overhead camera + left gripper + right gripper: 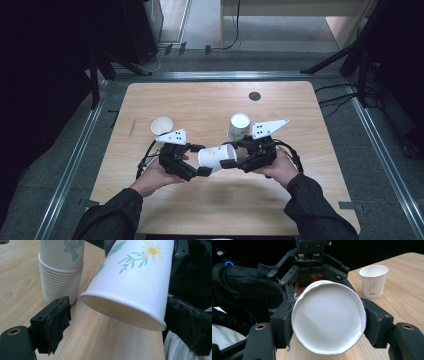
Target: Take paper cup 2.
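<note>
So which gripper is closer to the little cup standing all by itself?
The left. The left gripper is just in front of the single cup, with bare table between them. The right gripper sits farther to the right, gripping the tipped cup.

I work in what looks like a lab or test room. My wooden table [220, 100] stands inside a metal rail frame [80, 150] on grey carpet. Beyond the table, cables [235, 25] trail past black stands [345, 55] and dark equipment.
</note>
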Motion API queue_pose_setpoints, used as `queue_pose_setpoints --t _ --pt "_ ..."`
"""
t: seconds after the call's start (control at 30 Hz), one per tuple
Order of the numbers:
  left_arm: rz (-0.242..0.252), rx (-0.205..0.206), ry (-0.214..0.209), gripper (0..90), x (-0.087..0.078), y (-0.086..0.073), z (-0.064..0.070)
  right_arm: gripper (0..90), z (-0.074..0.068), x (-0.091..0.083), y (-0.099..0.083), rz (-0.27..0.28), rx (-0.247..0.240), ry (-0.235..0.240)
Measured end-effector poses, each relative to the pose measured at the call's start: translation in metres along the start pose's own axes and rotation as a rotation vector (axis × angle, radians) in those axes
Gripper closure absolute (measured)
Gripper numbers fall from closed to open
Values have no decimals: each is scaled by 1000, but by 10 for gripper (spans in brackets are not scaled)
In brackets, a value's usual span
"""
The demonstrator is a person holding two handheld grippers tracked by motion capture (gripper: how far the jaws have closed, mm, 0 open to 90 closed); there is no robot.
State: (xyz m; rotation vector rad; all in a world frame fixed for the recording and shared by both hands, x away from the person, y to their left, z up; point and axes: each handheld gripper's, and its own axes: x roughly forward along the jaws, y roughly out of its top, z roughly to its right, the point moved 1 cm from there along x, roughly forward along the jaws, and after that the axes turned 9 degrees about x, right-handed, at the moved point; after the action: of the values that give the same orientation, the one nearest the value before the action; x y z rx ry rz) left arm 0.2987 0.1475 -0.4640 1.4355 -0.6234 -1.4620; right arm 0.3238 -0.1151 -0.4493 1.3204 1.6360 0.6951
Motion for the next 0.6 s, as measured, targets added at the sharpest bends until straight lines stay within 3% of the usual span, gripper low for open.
queue_pose_setpoints --t 0.6 --pt "-7 28 -31 149 4 0 2 346 0 7 -3 -13 10 15"
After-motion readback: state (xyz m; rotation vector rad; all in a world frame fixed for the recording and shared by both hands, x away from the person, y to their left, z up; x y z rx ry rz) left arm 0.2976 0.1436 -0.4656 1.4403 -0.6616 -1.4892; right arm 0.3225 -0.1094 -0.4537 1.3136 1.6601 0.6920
